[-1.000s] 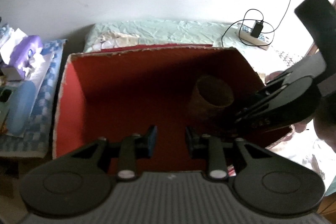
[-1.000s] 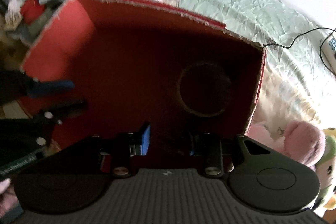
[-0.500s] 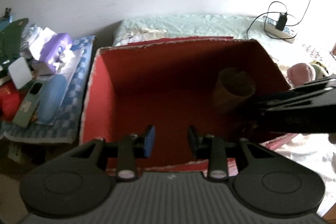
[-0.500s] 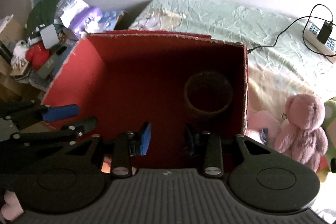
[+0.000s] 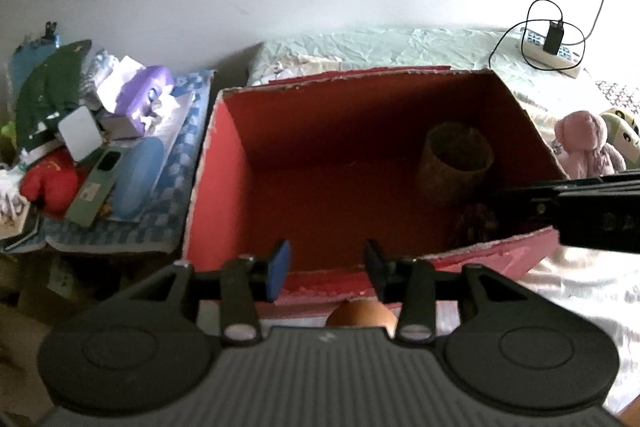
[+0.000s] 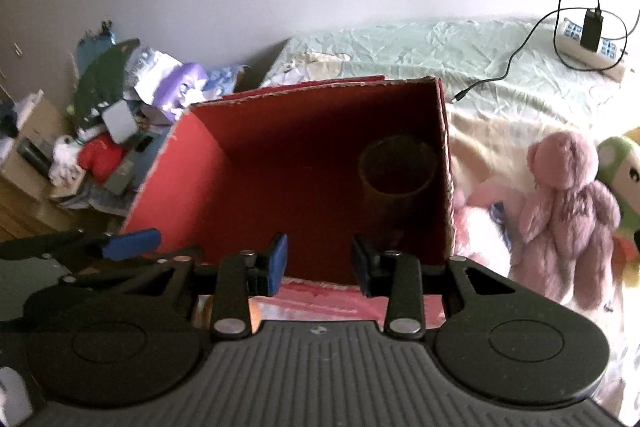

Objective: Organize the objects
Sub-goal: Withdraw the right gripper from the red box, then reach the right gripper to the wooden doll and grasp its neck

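Red box (image 5: pixel 224 163) is found holding only one cup (image 5: pixel 454 161); plush toys (image 6: pixel 564 211) remain outside. Left gripper (image 5: pixel 326 269) and right gripper (image 6: pixel 318 265) are seen parted, empty.

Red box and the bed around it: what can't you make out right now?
- Dark clump in the box, left view: shadowed and partly behind the right tool's arm; unidentifiable.
- Cup inside: too dark in either view.
- Brown round thing, left view: mostly hidden behind the left tool.
- White-pink plush, right view: box wall hides part of it.
- Right tool: open, empty.
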